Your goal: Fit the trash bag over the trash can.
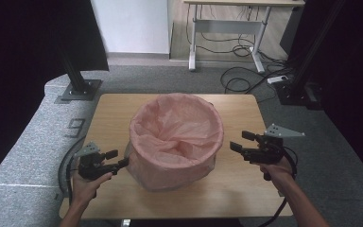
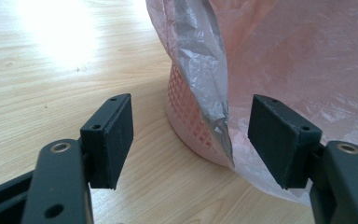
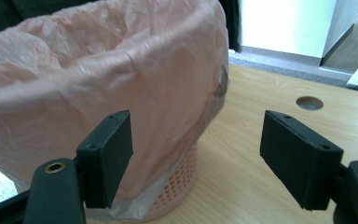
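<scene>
A pink basket [image 1: 175, 142], lined with a pink bag [image 3: 98, 84], stands mid-desk [image 1: 246, 189]. The left gripper [image 1: 115, 161] has its jaws spread around the bag's hanging edge, pinching nothing. The right gripper [image 1: 243, 142] hovers beside it, jaws wide apart. The bag hides most of the basket.

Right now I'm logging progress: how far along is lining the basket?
Done: the pink bag sits in the basket, folded over its rim. In hand: nothing; the left gripper and right gripper flank it, open. Left: perhaps tidying the loose skirt.
</scene>
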Demonstrator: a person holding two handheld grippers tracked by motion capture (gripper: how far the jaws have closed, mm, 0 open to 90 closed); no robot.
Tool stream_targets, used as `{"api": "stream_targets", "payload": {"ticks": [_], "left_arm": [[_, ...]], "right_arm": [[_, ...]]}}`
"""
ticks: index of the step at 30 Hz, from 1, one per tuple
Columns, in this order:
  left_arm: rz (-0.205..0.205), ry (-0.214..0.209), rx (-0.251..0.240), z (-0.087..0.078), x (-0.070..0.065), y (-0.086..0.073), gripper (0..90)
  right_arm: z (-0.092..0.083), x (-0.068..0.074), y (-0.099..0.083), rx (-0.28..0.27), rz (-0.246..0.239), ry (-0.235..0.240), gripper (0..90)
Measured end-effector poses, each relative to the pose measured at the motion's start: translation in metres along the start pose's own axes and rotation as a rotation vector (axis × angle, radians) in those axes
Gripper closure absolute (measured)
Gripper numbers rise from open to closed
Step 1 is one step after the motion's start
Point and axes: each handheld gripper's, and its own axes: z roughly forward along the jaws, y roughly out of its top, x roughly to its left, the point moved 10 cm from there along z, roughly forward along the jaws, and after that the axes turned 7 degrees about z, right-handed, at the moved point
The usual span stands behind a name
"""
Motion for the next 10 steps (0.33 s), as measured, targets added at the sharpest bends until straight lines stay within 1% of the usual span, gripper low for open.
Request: {"api": "stream_targets", "payload": {"ticks": [6, 10], "left_arm": [[-0.001, -0.001, 0.001, 0.0009, 0.0003, -0.0004, 30.7], [-0.003, -0.003, -0.002, 0.0007, 0.0006, 0.0004, 30.7]], "right_arm": [[0.0014, -0.0074, -0.0093, 0.007, 0.016, -0.008, 24.5], [0.0017, -0.0100, -0.0109, 0.013, 0.010, -0.018, 24.5]]}}
